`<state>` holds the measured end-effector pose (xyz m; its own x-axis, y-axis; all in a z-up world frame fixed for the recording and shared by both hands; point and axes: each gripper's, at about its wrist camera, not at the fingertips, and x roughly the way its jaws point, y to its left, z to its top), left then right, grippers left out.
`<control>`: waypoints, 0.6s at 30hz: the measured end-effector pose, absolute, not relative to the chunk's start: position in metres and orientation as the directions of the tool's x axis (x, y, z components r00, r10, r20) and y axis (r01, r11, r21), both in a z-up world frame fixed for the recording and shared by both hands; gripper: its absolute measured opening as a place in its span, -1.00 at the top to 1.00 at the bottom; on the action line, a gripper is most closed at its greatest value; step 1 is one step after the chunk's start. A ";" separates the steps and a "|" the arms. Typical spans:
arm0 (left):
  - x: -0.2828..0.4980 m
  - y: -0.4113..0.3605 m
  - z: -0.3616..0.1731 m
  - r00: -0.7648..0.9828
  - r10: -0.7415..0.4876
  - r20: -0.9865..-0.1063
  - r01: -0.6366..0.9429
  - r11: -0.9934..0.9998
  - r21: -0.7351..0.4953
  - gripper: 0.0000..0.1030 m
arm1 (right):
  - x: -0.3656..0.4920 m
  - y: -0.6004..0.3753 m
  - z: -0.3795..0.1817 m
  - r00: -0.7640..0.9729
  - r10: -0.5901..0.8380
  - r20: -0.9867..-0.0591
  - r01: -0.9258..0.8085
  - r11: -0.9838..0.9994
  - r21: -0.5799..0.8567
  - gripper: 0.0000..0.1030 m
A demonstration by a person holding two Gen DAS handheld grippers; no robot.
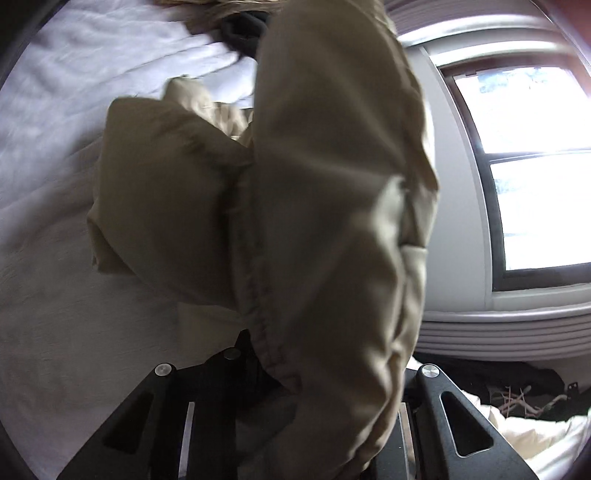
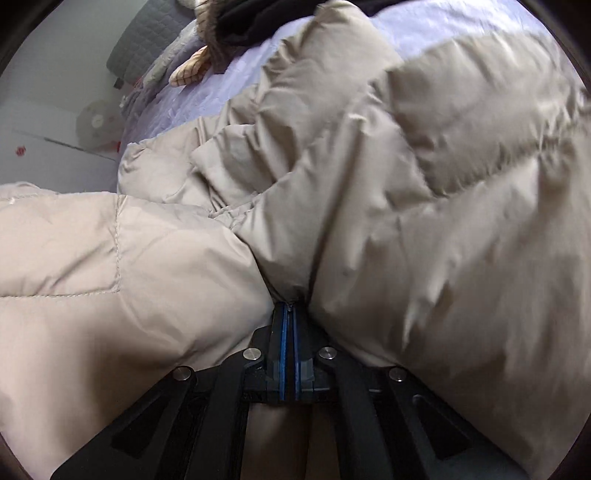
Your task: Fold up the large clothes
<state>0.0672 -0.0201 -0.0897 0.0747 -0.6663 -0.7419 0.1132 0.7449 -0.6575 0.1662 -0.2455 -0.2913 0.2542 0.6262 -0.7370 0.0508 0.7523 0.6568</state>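
Note:
A beige puffer coat point(image 1: 314, 184) hangs in front of the left wrist camera, lifted above the white bed sheet point(image 1: 55, 147). My left gripper point(image 1: 273, 350) is shut on a bunched seam of it, and cloth hides most of the fingers. In the right wrist view the same coat point(image 2: 406, 184) lies in puffy folds across the bed. My right gripper point(image 2: 290, 308) is shut, its blue pads pressed together with a pinch of coat fabric at the tips. The coat's fur-trimmed hood point(image 2: 214, 37) with black lining point(image 2: 266, 18) lies at the far end.
A bright window point(image 1: 535, 166) and a ribbed grey sill point(image 1: 517, 332) stand to the right of the bed. A grey quilted pillow point(image 2: 147, 40), a plaid item point(image 2: 190, 70) and a round white object point(image 2: 98, 123) sit at the far left. Dark things lie low beside the bed point(image 1: 517, 387).

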 end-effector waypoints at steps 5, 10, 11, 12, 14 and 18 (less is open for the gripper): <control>0.078 -0.082 -0.080 0.092 -0.595 -0.798 0.096 0.803 -0.588 0.52 | 0.172 -0.263 -0.307 0.231 0.711 -0.664 0.107 0.660 0.744 1.00; 0.078 -0.108 -0.077 0.102 -0.557 -0.824 0.089 0.830 -0.550 0.52 | 0.169 -0.287 -0.295 0.183 0.741 -0.645 0.153 0.627 0.764 0.91; 0.074 -0.113 -0.078 0.103 -0.547 -0.831 0.086 0.837 -0.540 0.52 | 0.162 -0.294 -0.289 0.183 0.740 -0.647 0.141 0.631 0.763 0.91; 0.075 -0.117 -0.078 0.102 -0.531 -0.841 0.080 0.847 -0.526 0.52 | 0.155 -0.302 -0.282 0.186 0.740 -0.646 0.125 0.634 0.763 0.91; 0.072 -0.124 -0.079 0.101 -0.511 -0.854 0.077 0.859 -0.505 0.52 | 0.133 -0.325 -0.270 0.200 0.747 -0.634 0.117 0.625 0.772 0.91; 0.078 -0.160 -0.080 0.086 -0.468 -0.880 0.133 0.880 -0.455 0.49 | 0.082 -0.370 -0.263 0.224 0.720 -0.657 0.146 0.642 0.753 0.91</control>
